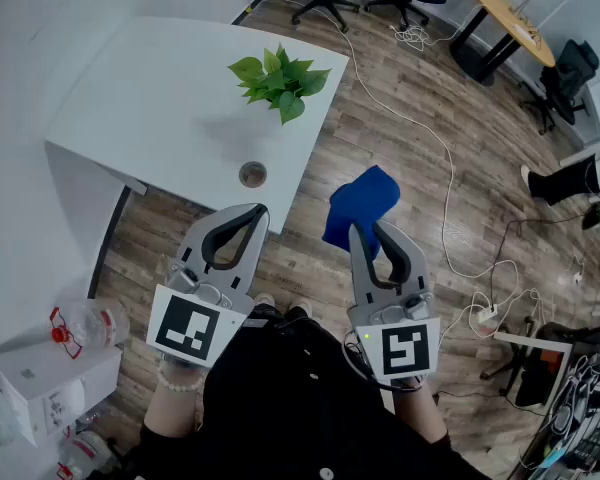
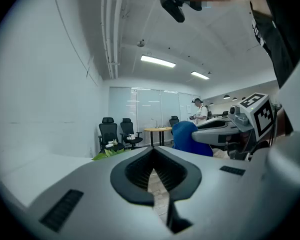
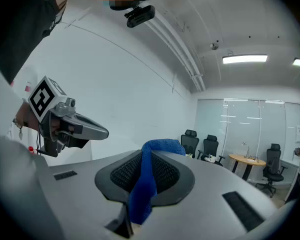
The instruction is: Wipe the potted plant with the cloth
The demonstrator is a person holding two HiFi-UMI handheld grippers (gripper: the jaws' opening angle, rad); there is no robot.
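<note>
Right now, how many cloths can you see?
1. The blue cloth is pinched in the right tool, over the floor beside the white table. The left tool is shut, empty. Others may lie out of view.

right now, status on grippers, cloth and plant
Right hand-held gripper shut on blue cloth. Left hand-held gripper shut, empty. Potted plant on table, nothing blocking.
</note>
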